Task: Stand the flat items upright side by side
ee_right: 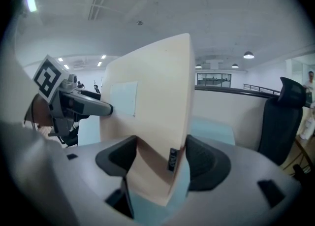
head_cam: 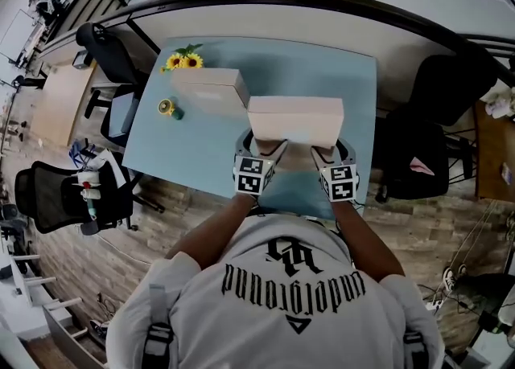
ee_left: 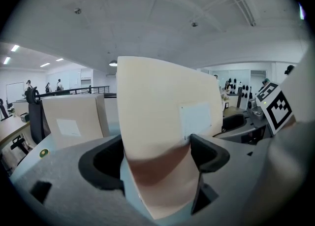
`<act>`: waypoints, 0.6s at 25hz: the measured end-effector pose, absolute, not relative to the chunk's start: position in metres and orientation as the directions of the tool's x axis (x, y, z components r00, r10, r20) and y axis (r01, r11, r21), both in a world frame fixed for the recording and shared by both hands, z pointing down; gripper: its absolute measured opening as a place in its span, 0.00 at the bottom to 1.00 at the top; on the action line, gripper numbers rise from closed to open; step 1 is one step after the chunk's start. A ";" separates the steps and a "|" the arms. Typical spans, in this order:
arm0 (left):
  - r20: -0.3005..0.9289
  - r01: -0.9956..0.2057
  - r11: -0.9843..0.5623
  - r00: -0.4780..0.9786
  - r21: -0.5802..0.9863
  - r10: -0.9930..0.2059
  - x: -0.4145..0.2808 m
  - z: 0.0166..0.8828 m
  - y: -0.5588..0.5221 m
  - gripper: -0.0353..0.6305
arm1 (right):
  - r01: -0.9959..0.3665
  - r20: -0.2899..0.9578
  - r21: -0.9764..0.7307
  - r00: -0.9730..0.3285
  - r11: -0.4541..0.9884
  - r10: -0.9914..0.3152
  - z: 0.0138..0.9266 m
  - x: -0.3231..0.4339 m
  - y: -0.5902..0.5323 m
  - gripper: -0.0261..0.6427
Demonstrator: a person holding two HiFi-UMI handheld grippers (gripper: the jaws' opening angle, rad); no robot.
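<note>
The far box (head_cam: 211,88) stands on the table (head_cam: 193,154), left of the near box (head_cam: 295,120). Flowers (head_cam: 183,59) lie behind it, farther left.

White short-sleeved T-shirt (head_cam: 282,303), black lettering and a black emblem printed across the back. Shoulder straps (head_cam: 154,335) with buckles, one on each side. Left gripper (head_cam: 263,149) and right gripper (head_cam: 320,152) built alike: smooth pale grey shells, black moulded jaws with rounded lips. Behind each pair of jaws a marker cube (head_cam: 253,176), white faces with black square patterns. Small dark rectangular recess (ee_left: 40,189) in the grey housing.
</note>
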State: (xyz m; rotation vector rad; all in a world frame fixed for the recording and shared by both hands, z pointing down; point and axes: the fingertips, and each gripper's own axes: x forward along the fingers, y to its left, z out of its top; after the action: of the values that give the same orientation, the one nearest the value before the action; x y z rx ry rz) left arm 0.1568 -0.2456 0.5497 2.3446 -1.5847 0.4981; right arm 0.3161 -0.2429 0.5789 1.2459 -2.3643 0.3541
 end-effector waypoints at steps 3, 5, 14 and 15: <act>0.401 -0.926 -0.377 0.352 0.020 -0.846 0.131 0.545 -0.244 0.70 | -0.836 0.467 -0.001 -0.486 0.549 -0.739 0.573 0.291 -0.240 0.50; 0.387 -0.924 -0.383 0.358 0.014 -0.850 0.106 0.541 -0.245 0.70 | -0.842 0.451 0.009 -0.479 0.540 -0.753 0.569 0.266 -0.240 0.50; 0.337 -0.894 -0.448 0.424 0.005 -0.841 -0.035 0.529 -0.251 0.70 | -0.871 0.402 0.062 -0.425 0.487 -0.811 0.553 0.124 -0.240 0.50; 0.333 -0.888 -0.459 0.433 0.002 -0.837 -0.051 0.527 -0.252 0.70 | -0.874 0.397 0.071 -0.417 0.480 -0.818 0.551 0.108 -0.239 0.50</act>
State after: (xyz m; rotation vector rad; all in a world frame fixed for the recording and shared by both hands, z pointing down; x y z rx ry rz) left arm -0.0508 -0.2523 0.5270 2.5051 -1.5248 0.4276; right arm 0.1082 -0.2394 0.5514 1.4156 -2.3534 0.2065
